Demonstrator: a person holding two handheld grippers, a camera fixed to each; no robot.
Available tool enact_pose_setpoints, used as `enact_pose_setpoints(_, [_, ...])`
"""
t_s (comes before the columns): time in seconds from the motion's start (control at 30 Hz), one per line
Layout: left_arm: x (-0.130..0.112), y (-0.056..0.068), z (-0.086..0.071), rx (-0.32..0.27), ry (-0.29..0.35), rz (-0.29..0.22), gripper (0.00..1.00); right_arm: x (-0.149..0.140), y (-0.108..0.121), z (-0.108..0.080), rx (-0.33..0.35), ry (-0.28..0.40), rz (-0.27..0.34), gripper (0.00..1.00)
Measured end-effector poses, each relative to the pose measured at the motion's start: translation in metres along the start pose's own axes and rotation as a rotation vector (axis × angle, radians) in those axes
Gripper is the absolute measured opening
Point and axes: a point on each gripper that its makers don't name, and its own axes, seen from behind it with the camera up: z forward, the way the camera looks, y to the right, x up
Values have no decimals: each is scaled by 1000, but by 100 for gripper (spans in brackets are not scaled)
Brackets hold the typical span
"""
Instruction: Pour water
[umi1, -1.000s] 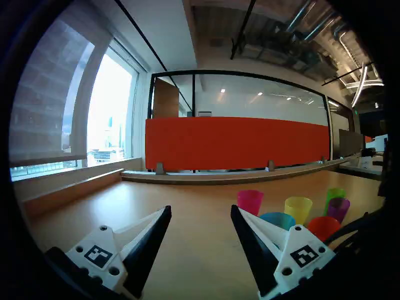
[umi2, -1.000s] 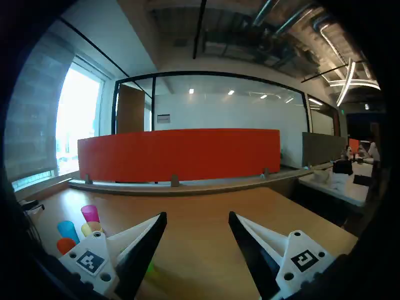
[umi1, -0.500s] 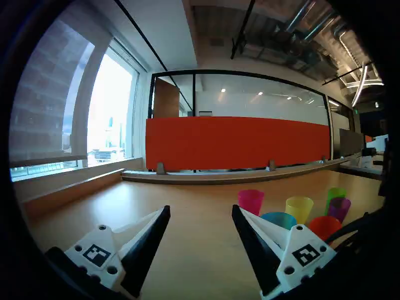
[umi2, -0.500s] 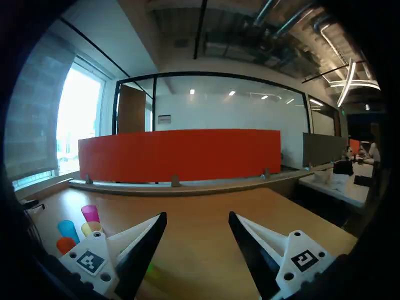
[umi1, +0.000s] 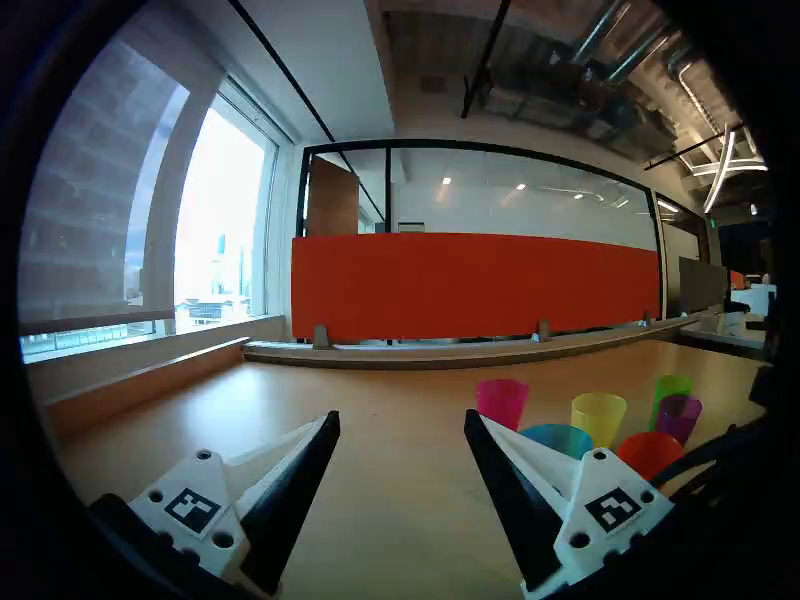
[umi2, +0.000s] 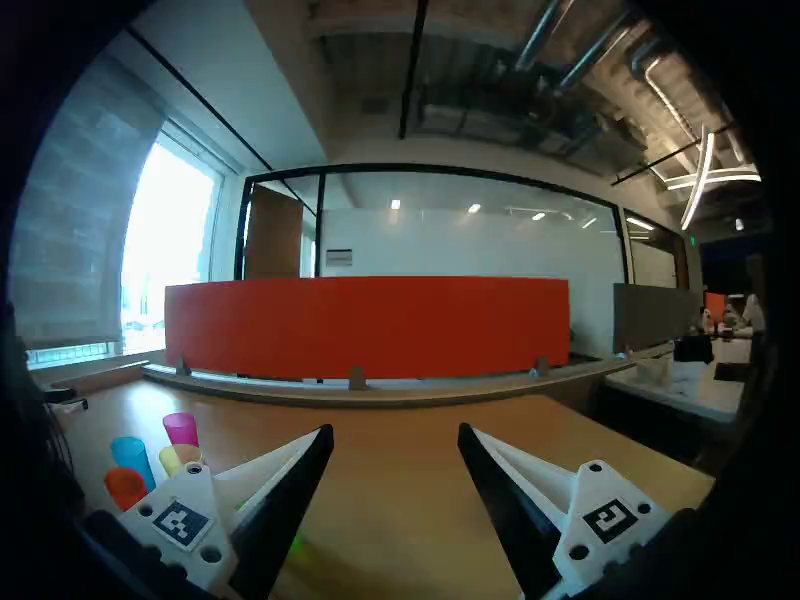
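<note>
Several coloured plastic cups stand on the wooden table (umi1: 380, 420): a pink cup (umi1: 500, 402), a yellow cup (umi1: 597, 416), a green cup (umi1: 669, 390), a purple cup (umi1: 678, 417), a blue cup (umi1: 560, 439) and an orange cup (umi1: 650, 453). My left gripper (umi1: 402, 430) is open just above the table, with the cups to the right of its right finger. My right gripper (umi2: 396, 440) is open too, nothing between its fingers. In the right gripper view the pink cup (umi2: 181, 428), blue cup (umi2: 130, 456) and orange cup (umi2: 125, 486) stand left of its left finger, with a yellow cup partly hidden behind it.
A long orange partition (umi1: 470, 285) runs along the table's far edge. A window (umi1: 215, 240) and sill lie to the left. Another desk (umi2: 690, 385) with things on it stands at the right, past the table's edge.
The right gripper's view has tipped slightly, so the partition and table sit lower in it. The left gripper has hardly moved. Both stay open.
</note>
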Motion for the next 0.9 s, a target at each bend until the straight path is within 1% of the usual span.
enact_pose_setpoints(0.1, [0, 0, 0, 0, 0, 0, 92, -8, -9, 1, 29, 5, -10, 98])
enact_pose_setpoints(0.2, [0, 0, 0, 0, 0, 0, 92, -13, -16, 1, 47, 23, -35, 99])
enact_pose_setpoints(0.3, [0, 0, 0, 0, 0, 0, 92, -16, -19, 2, 53, 47, -58, 99])
enact_pose_setpoints(0.4, [0, 0, 0, 0, 0, 0, 92, -19, -21, 3, 59, 65, -65, 99])
enact_pose_setpoints(0.5, [-1, 0, 0, 0, 0, 0, 92, -25, -18, 6, 60, 61, -54, 99])
enact_pose_setpoints(0.77, [-1, 0, 0, 0, 0, 0, 92, -33, 5, 11, 21, 57, -9, 99])
enact_pose_setpoints(0.9, [-1, 0, 0, 0, 0, 0, 92, -41, 11, 14, 11, 45, 11, 100])
